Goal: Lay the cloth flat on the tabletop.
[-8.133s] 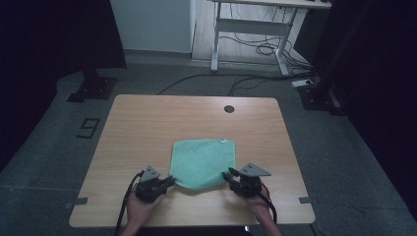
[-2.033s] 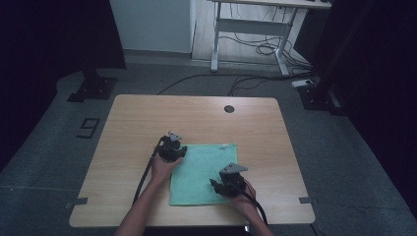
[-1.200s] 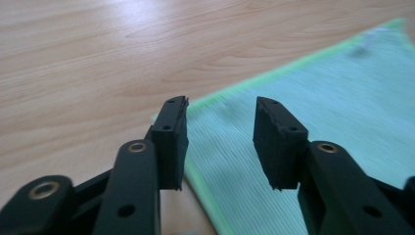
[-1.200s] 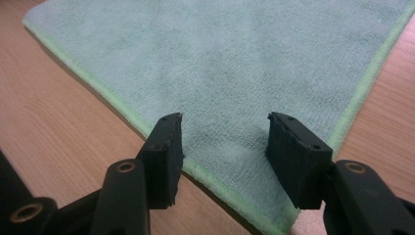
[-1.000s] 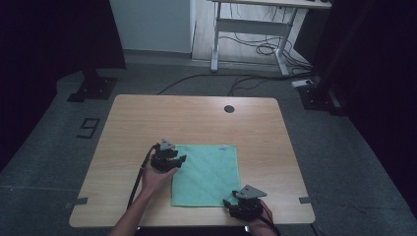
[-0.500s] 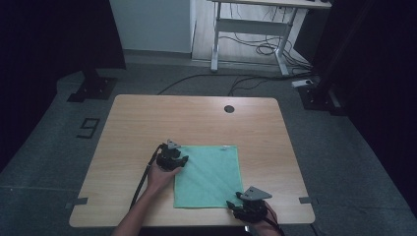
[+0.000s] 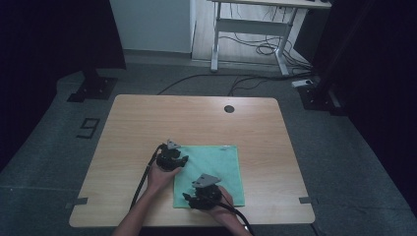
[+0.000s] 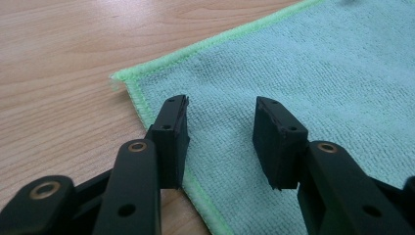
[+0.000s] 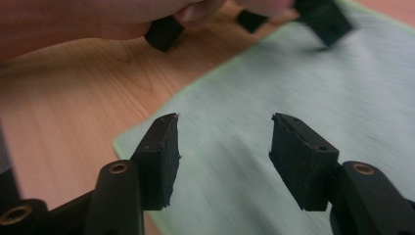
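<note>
Both grippers' fingers parted, nothing grasped: left gripper (image 7: 173, 158) over cloth (image 7: 216, 167) far-left corner, right gripper (image 7: 201, 195) probably nearest the near-left corner; its jaws have just been opening.

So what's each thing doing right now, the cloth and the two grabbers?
Cloth: folded, flat on the table.
Left gripper: open, jaws over the cloth's far left corner, nothing pinched.
Right gripper: open, jaws just been opening, over the cloth's near left corner, nothing between them.
</note>
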Demonstrator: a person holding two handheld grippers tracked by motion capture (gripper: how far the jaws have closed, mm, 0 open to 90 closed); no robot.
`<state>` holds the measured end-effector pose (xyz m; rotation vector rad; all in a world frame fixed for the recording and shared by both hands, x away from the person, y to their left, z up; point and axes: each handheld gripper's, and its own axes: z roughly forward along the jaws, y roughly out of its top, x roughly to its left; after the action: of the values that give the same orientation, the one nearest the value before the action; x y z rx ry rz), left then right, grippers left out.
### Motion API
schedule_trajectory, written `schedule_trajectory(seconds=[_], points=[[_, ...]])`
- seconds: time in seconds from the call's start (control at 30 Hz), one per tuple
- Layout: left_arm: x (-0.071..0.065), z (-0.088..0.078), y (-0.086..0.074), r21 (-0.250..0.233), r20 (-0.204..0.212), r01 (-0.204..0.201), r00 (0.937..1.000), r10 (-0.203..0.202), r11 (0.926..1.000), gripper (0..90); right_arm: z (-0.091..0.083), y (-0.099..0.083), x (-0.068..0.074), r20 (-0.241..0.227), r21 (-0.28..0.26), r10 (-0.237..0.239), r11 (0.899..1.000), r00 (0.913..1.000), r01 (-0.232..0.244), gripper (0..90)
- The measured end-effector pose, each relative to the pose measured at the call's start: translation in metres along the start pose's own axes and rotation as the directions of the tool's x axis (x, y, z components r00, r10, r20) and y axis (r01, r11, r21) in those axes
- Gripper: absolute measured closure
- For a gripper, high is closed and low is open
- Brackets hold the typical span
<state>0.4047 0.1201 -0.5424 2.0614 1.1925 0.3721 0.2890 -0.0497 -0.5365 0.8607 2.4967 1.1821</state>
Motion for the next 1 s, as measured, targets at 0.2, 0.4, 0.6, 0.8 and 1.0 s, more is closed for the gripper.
schedule_trajectory(seconds=[0.2,0.4,0.6,0.8,1.0], points=[[0.0,0.0,0.0,-0.003,0.0,0.008,1.0,-0.008,1.0,58.0,0.015,-0.004,0.02,-0.014,0.028,-0.038,0.999,0.9992,0.038,39.7],[-0.001,0.0,0.0,-0.006,-0.005,0.014,0.9999,-0.014,0.9999,57.8,0.011,-0.009,0.03,-0.025,0.023,-0.046,0.999,0.9986,0.046,36.6],[0.005,-0.01,0.006,-0.09,-0.021,0.023,0.9995,-0.025,0.9957,58.6,0.005,-0.005,0.029,-0.042,-0.02,-0.044,0.999,0.9981,0.043,34.1],[0.022,-0.012,0.026,-0.074,-0.032,0.035,0.9988,-0.037,0.9966,54.7,0.002,0.006,0.026,-0.05,-0.058,-0.046,0.997,0.9977,0.043,34.4],[0.035,-0.002,0.032,-0.049,-0.043,0.048,0.9978,-0.05,0.9977,54.0,0.004,0.01,0.027,-0.07,-0.075,-0.038,0.997,0.9968,0.033,35.6]])
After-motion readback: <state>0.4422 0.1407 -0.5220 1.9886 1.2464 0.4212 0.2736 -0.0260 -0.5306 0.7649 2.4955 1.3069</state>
